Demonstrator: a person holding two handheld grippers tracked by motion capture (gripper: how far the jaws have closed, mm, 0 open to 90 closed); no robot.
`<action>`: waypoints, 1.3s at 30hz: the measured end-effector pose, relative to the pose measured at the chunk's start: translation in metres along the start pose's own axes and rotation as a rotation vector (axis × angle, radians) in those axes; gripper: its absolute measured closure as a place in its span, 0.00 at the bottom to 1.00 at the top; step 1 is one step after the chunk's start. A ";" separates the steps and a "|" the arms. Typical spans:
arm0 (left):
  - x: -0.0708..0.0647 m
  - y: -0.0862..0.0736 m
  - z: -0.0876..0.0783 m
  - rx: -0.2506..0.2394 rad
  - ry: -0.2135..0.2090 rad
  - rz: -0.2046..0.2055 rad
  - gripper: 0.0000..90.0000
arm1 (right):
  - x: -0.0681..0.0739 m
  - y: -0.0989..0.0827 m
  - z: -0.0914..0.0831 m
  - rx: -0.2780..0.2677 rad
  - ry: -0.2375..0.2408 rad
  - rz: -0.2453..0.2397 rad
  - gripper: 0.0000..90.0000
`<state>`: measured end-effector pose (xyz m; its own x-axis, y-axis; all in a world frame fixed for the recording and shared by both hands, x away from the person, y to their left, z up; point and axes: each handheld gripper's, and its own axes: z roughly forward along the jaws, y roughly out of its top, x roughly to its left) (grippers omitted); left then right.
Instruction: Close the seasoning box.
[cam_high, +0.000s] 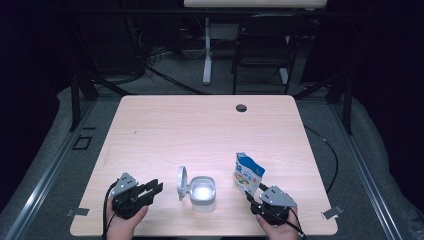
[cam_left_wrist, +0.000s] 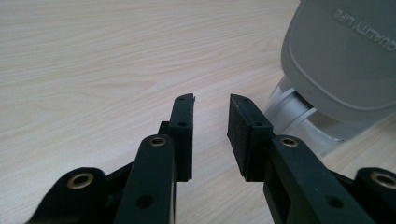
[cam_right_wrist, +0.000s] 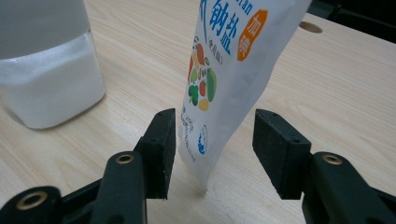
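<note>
Black jaws of right gripper (cam_right_wrist: 212, 151) stand apart w/ salt pouch (cam_right_wrist: 229, 74) between; left pad at its edge, right pad clear. Left gripper (cam_left_wrist: 211, 135) jaws apart, nothing between, just beside open-lidded container (cam_high: 202, 192). Pouch upright on table (cam_high: 200, 130), right of container.

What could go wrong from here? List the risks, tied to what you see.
1. The salt bag stands tilted between the right gripper's open jaws, one pad close against it; a nudge may topple it.
2. The container sits open, its lid flipped up, with white grains inside; the left gripper is right by the lid and could bump it and spill.
3. Bag and container stand near the table's front edge; a push could send them off.
</note>
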<state>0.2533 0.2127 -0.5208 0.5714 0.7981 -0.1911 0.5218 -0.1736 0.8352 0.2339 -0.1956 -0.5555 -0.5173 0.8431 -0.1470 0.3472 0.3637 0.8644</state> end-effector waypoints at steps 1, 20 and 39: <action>-0.001 0.002 -0.001 0.005 0.000 0.007 0.80 | 0.000 0.000 0.000 0.002 0.000 0.002 0.55; -0.025 0.025 -0.005 0.001 -0.056 0.091 1.00 | -0.003 -0.007 -0.007 -0.009 -0.017 0.035 0.52; -0.037 0.036 -0.005 0.014 -0.093 0.129 1.00 | -0.001 -0.010 -0.010 -0.018 -0.020 0.058 0.51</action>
<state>0.2472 0.1800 -0.4812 0.6904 0.7116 -0.1300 0.4483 -0.2800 0.8489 0.2232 -0.2042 -0.5597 -0.4805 0.8706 -0.1058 0.3623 0.3069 0.8801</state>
